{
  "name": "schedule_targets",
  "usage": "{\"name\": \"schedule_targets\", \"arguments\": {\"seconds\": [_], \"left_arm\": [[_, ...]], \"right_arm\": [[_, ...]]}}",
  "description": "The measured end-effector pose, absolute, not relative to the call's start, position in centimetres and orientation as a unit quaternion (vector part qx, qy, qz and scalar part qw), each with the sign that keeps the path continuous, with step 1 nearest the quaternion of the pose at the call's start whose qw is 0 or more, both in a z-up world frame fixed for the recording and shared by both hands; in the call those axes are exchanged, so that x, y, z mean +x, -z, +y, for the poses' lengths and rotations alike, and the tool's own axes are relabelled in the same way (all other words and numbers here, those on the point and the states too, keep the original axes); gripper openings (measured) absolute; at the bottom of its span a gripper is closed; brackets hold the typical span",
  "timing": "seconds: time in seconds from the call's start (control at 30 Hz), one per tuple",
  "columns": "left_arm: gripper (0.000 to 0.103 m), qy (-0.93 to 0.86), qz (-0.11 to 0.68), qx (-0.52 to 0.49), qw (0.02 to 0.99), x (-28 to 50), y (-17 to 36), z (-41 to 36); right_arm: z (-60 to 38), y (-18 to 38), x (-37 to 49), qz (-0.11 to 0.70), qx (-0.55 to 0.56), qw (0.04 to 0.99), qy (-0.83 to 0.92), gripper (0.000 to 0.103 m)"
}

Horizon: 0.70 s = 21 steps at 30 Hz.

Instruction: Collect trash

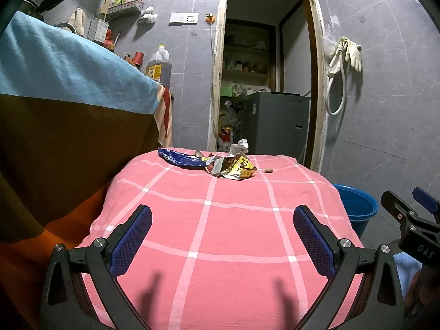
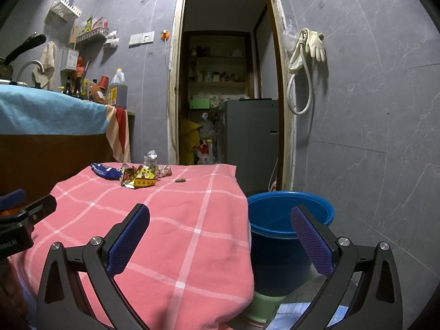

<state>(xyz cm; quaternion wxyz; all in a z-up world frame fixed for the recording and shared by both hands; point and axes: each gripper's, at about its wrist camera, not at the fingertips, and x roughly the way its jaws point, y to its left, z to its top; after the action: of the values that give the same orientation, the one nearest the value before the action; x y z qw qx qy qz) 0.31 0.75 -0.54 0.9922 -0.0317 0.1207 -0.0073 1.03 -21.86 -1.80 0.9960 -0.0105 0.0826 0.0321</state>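
Trash lies at the far end of a table covered with a pink checked cloth (image 1: 220, 220): a blue wrapper (image 1: 178, 159), a yellow and brown wrapper (image 1: 236, 168), a crumpled white paper (image 1: 238, 146) and a small brown scrap (image 1: 268, 170). The same pile shows in the right wrist view, with the yellow wrapper (image 2: 140, 178) and brown scrap (image 2: 180, 180). A blue bucket (image 2: 286, 231) stands on the floor right of the table. My left gripper (image 1: 222, 217) is open and empty above the near cloth. My right gripper (image 2: 220, 217) is open and empty over the table's right edge.
A counter draped in a blue cloth (image 1: 68, 66) stands to the left, with an oil jug (image 1: 159, 66) on it. An open doorway (image 1: 264, 68) behind the table shows shelves and a grey appliance (image 1: 277, 123). Rubber gloves and a hose (image 1: 343, 57) hang on the right wall.
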Motion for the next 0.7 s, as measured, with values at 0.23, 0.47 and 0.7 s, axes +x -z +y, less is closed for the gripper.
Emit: {"name": "schedule_targets", "arguments": {"seconds": [0.23,0.47,0.7], "left_arm": [[0.101,0.007,0.121,-0.032,0.992,0.32,0.53,0.78],[0.101,0.008,0.121,-0.032,0.992,0.32,0.48,0.77],[0.101,0.008,0.121,-0.032,0.992,0.33,0.47,0.78]], "right_arm": [[-21.89,1.57,1.07,0.084,-0.011,0.996,-0.032,0.103],[-21.83,1.87,1.01,0.085,-0.01,0.996,-0.032,0.103],[-21.84,1.92,1.07,0.086,-0.01,0.996,-0.032,0.103]]}}
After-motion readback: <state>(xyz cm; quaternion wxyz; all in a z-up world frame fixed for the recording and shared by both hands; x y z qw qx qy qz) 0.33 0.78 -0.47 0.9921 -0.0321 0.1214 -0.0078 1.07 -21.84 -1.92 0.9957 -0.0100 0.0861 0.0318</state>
